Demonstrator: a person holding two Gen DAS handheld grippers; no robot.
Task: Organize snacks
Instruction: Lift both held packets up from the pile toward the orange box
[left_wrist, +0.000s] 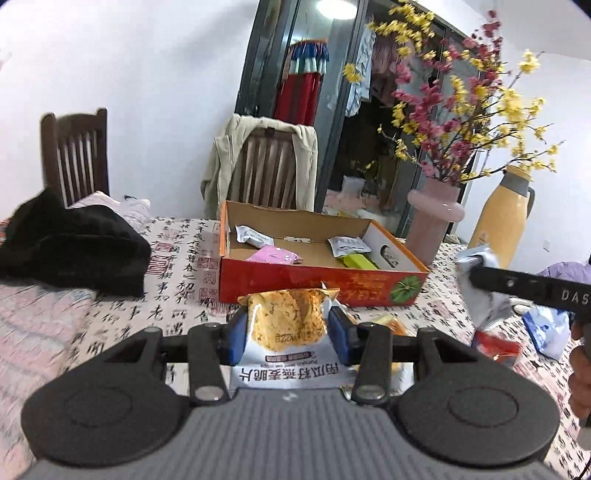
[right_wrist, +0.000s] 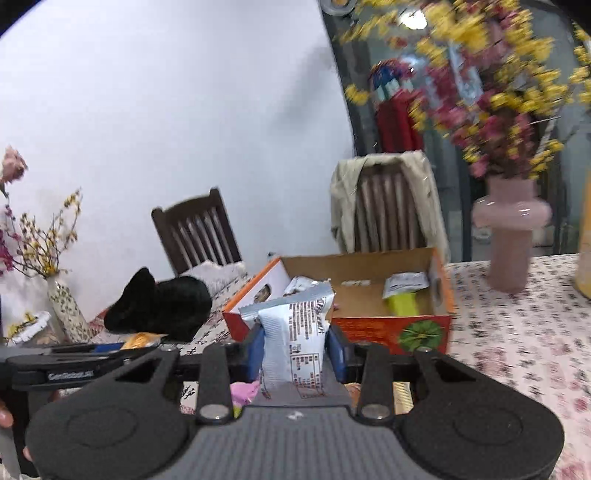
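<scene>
Both grippers are loaded. Left gripper (left_wrist: 288, 334) clamps an orange oat-crisp packet (left_wrist: 288, 321), held above the tablecloth (left_wrist: 177, 280) just short of the open red cardboard box (left_wrist: 288, 280). Right gripper (right_wrist: 295, 350) clamps a white snack packet (right_wrist: 293, 332) upright, near the box's (right_wrist: 391, 325) front wall. Inside the box: a pink packet (left_wrist: 273, 255), a green bar (left_wrist: 358, 262) and white sachets (left_wrist: 347, 245).
</scene>
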